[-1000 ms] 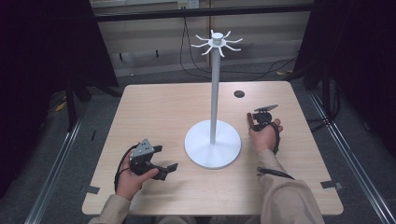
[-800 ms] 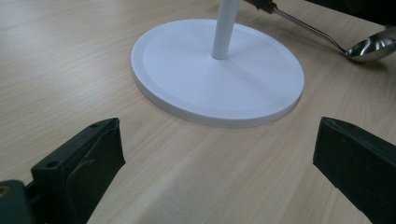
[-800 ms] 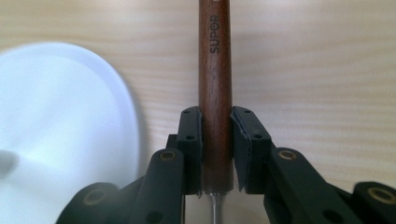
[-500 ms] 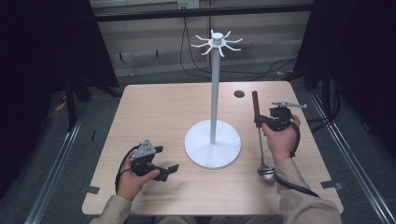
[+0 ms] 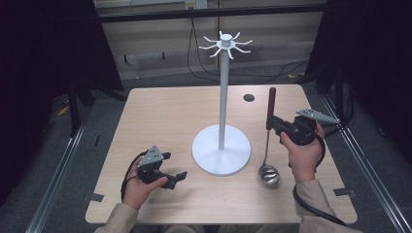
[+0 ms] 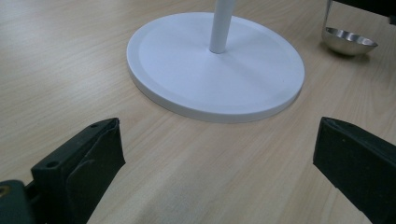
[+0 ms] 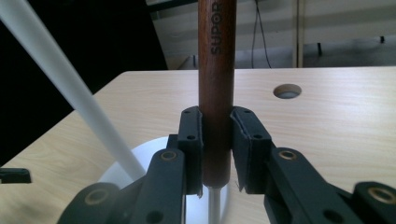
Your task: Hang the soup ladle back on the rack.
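From above, a wooden table (image 5: 170, 116) carries a white stand (image 5: 222, 154) with a round base, a tall pole and a ring of hooks at the top. On the person's right, the right gripper (image 5: 273, 124) is clamped on the brown wooden handle of a ladle (image 5: 268, 170), which hangs upright with its steel bowl low, just beside the base of the stand; whether the bowl touches the table cannot be told. A small round hole (image 5: 248, 97) sits in the tabletop beyond it. Near the front left corner, the left gripper (image 5: 171, 167) rests low over the table in the left hand (image 5: 138, 187), its jaws spread wide and holding nothing

Seen from the left gripper view, the two black jaws stand far apart with bare wood between them. Ahead lies the base of the stand (image 6: 215, 70), and the bowl of the ladle (image 6: 348, 41) shows at the upper right, past the base

Looking along the right gripper (image 7: 217, 151), both pads press on the ladle handle (image 7: 215, 70), which rises straight up and bears printed letters. The pole of the stand (image 7: 70, 88) slants across the left, and the hole (image 7: 287, 91) lies beyond on the right
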{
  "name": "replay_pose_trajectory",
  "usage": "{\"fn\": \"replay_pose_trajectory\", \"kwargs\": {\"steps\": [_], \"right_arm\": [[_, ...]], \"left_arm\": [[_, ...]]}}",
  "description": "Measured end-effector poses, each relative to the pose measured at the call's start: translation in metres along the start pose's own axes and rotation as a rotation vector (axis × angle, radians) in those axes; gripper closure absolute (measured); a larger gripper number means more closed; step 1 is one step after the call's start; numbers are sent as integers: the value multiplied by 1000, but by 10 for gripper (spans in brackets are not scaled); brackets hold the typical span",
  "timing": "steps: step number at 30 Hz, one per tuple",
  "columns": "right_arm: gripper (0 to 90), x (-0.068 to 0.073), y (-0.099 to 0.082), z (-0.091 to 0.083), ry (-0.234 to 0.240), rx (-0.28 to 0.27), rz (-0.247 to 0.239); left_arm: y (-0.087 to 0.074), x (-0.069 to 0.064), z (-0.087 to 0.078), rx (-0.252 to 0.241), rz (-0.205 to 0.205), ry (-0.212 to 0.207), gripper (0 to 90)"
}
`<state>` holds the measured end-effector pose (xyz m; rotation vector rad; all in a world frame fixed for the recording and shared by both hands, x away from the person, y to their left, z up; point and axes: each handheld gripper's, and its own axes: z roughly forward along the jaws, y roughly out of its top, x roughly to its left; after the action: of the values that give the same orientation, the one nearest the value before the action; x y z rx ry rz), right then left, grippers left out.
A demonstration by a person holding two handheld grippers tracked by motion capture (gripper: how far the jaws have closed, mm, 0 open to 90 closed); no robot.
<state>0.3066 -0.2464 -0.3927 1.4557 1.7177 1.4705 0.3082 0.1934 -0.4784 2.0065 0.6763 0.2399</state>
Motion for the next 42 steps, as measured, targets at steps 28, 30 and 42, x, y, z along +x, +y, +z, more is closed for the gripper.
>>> {"fn": "replay_pose_trajectory", "kwargs": {"steps": [28,30,42], "right_arm": [[747,35,34,-22,136,-128,-105],[747,36,37,-24,139,-124,-117],[747,49,49,-29,179,-121,-136]], "left_arm": [[0,-1,2,0,-2,-1,16],[0,-1,2,1,1,-3,16],[0,-1,2,1,0,-4,15]]}}
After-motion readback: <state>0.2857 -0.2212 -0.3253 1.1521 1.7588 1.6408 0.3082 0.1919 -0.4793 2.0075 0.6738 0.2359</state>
